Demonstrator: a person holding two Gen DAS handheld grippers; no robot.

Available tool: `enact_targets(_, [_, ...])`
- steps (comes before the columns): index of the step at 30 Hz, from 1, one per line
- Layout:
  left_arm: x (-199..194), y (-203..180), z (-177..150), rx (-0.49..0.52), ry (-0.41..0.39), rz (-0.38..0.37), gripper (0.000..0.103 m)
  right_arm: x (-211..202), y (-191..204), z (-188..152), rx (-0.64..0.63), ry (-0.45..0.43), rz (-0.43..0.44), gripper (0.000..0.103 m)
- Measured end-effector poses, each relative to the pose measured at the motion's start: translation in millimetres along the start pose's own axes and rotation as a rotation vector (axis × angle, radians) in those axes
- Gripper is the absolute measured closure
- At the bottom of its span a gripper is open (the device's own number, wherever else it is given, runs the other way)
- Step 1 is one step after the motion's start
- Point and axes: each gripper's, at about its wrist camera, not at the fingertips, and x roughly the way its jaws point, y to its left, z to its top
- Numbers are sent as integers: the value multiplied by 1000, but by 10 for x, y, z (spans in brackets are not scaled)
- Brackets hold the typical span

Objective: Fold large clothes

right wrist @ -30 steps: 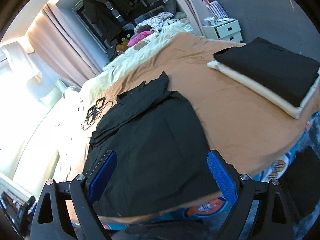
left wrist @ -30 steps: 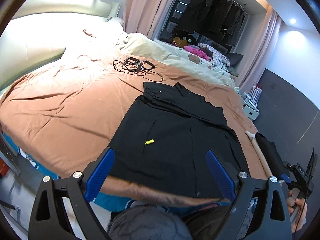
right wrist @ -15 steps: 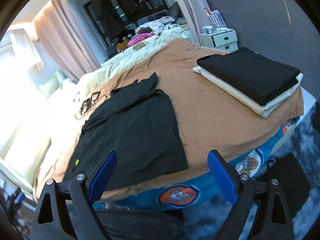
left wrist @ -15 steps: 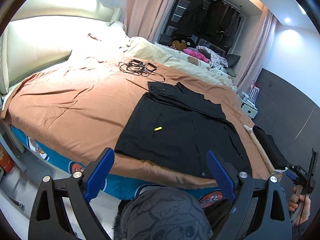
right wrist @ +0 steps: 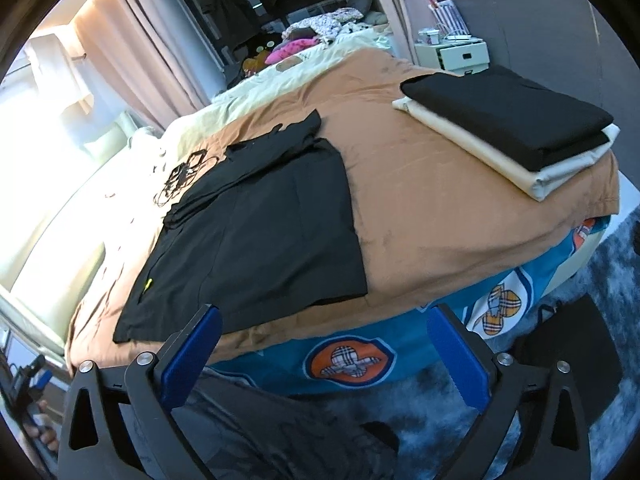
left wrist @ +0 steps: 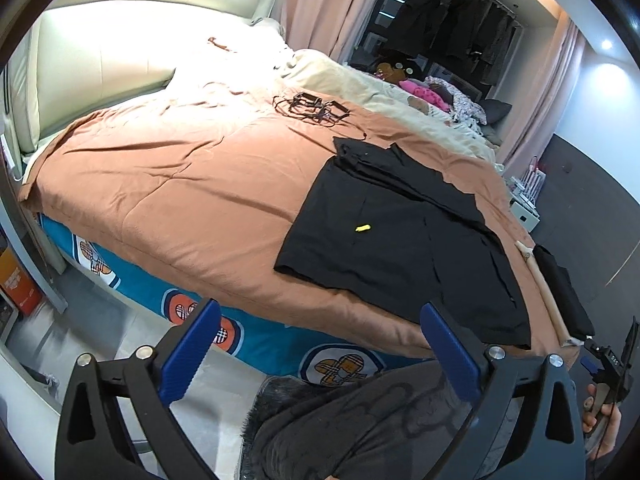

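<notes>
A: Black cloth garment, left wrist view first: spread flat on the brown bedspread, centre-right of frame, sleeves already folded in at its far end. Left gripper, blue pads, jaws just widened, nothing between them, low in frame off the bed edge.

B: Next move?

A: Likely pinch both near hem corners, lift evenly, fold toward the collar. Watch the small yellow tag.

B: Right wrist view?

A: Same black garment centre-left. Right gripper jaws also just spread wide, empty. Folded black-and-cream stack upper right. Tangled black cables just beyond the garment, teal patterned sheet under the bedspread, pink curtains top left.
</notes>
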Motion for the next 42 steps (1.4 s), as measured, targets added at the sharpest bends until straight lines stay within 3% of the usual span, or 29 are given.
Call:
enact_targets(11, [615,313,92,-105,77,-32,1,502,-84,66,20,41,8,1])
enact_targets(13, [762,319,136,-117,76,-42,1,578,-95,102,14,44,4,9])
enact_targets(16, [1051,306,218,-116,102,-41,13,754,-167,195,35,59,24,21])
enact_targets(19, [1345,335,285,-126,142,-37,25,986,-260,261,72,84,30,22])
enact_targets(23, [1705,409,332,-145,187,-18,27,1295,-349,328,106,139,50,31])
enact_targets(29, [2113,511,345,-157,253,-5,45,1594,-451,385,136,173,64,33])
enact_targets(31, [2167,511,365,-140,250,-7,46,1676,-485,379,157,184,86,46])
enact_targets(34, [2235,539,410,-150,253,-43,46,1817,-516,351,181,223,130,58])
enact_targets(38, [2263,577,414,-168,268,-101,47,1848,-507,294,203,236,193,58])
enact_targets(40, [2240,637,382,-240,287,-188,50,1816,-505,275,198,240,225,58])
enact_targets(42, [2209,659,345,-262,309,-229,54,1741,-543,225,223,225,320,58])
